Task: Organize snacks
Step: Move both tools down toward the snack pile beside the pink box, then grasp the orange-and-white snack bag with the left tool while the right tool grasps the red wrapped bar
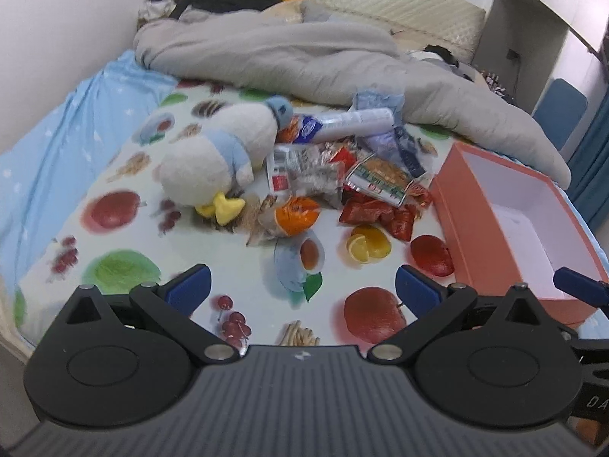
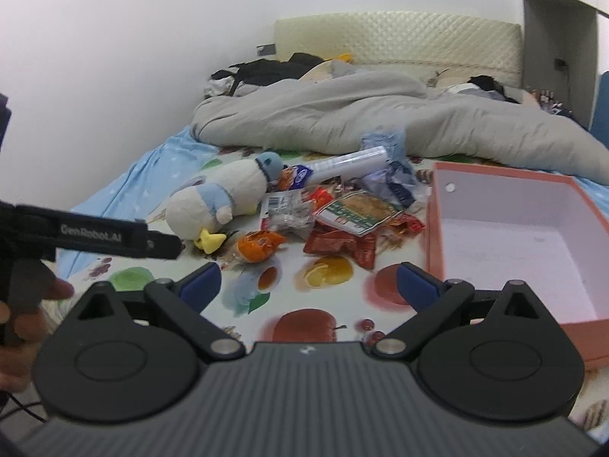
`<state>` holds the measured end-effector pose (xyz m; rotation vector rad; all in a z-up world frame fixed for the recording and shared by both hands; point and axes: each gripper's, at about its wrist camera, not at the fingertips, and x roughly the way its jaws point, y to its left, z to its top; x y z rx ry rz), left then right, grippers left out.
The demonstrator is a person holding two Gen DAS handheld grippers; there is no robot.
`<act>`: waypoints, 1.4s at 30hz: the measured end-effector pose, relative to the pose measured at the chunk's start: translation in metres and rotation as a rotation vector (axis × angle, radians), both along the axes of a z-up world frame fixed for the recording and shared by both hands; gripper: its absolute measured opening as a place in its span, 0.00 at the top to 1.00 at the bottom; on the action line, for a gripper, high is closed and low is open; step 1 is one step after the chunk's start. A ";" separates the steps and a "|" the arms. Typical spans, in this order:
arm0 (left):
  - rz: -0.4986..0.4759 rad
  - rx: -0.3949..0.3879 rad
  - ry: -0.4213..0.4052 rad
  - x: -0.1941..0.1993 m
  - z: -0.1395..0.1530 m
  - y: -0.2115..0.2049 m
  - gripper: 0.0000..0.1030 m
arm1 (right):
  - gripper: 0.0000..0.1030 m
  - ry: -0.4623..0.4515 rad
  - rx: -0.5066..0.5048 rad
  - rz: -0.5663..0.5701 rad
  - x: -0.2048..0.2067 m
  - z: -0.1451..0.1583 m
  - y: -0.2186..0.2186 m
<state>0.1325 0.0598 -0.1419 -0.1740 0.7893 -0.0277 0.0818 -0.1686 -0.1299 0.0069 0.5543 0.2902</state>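
A heap of snack packets lies mid-bed on a fruit-print sheet (image 1: 125, 228): an orange packet (image 1: 295, 215) (image 2: 259, 246), red packets (image 1: 377, 215) (image 2: 342, 245), a green-and-white flat pack (image 1: 380, 177) (image 2: 357, 209), a clear bag (image 1: 308, 175) and a white tube (image 1: 354, 120) (image 2: 350, 163). An open pink box (image 1: 460, 224) (image 2: 434, 236) with a white inside stands at the right, nothing in it. My left gripper (image 1: 302, 289) is open, held short of the heap. My right gripper (image 2: 308, 280) is open too, beside the box's near left corner.
A white and blue plush duck (image 1: 213, 156) (image 2: 220, 198) lies left of the heap. A grey duvet (image 1: 297, 57) (image 2: 380, 114) is bunched behind it, before a cream headboard (image 2: 396, 38). A hand (image 2: 26, 304) holds the left gripper's body at the left edge.
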 end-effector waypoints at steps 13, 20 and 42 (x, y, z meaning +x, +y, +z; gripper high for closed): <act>0.007 -0.119 0.047 0.076 -0.069 0.024 0.00 | 0.22 0.100 -0.127 0.004 0.074 -0.051 0.024; -0.008 -0.113 0.062 0.117 -0.091 0.025 0.00 | 0.21 0.093 -0.199 -0.006 0.110 -0.076 0.032; -0.042 -0.114 0.068 0.201 -0.144 0.023 0.00 | 0.22 0.146 -0.359 -0.086 0.211 -0.153 0.037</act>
